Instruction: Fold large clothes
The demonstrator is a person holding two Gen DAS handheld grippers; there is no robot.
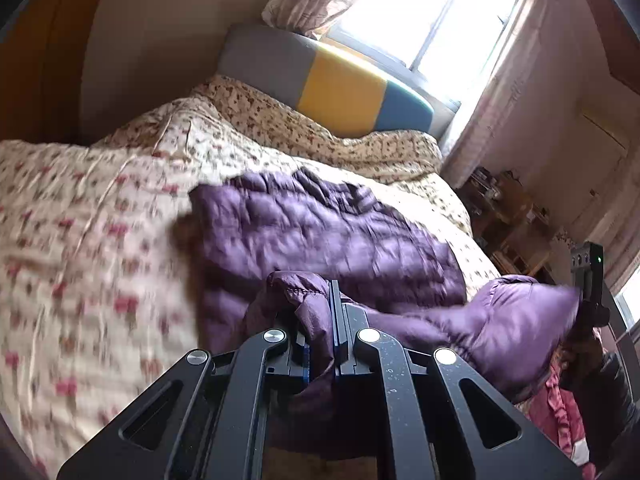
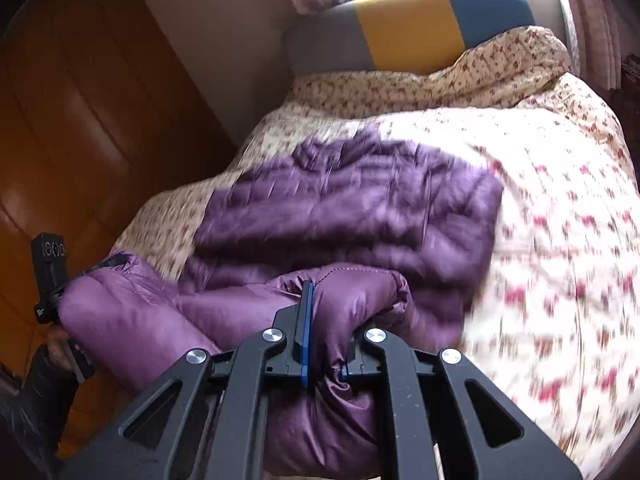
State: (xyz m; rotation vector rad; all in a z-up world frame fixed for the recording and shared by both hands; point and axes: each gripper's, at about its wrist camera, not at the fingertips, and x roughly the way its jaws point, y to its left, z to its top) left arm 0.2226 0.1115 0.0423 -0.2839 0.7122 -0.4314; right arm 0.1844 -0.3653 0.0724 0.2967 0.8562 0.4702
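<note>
Left tool (image 1: 320, 332): clamped on purple jacket (image 1: 320, 232) hem, lower centre.
Right tool (image 2: 324, 336): pinching hem likewise, to carry the fold up the bed (image 2: 560, 200).

You stand in home bedroom. Bed (image 2: 560, 184) before you, covered by floral quilt (image 1: 80, 216). Padded headboard (image 1: 340, 88) in grey, yellow, blue panels against wall. Window (image 1: 432, 12) behind it, daylight strong, pale patterned curtains (image 1: 496, 92) either side. Wooden wardrobe doors (image 2: 80, 128) at your left. Cluttered shelves (image 1: 508, 216) beside bed, contents too blurred to name.
</note>
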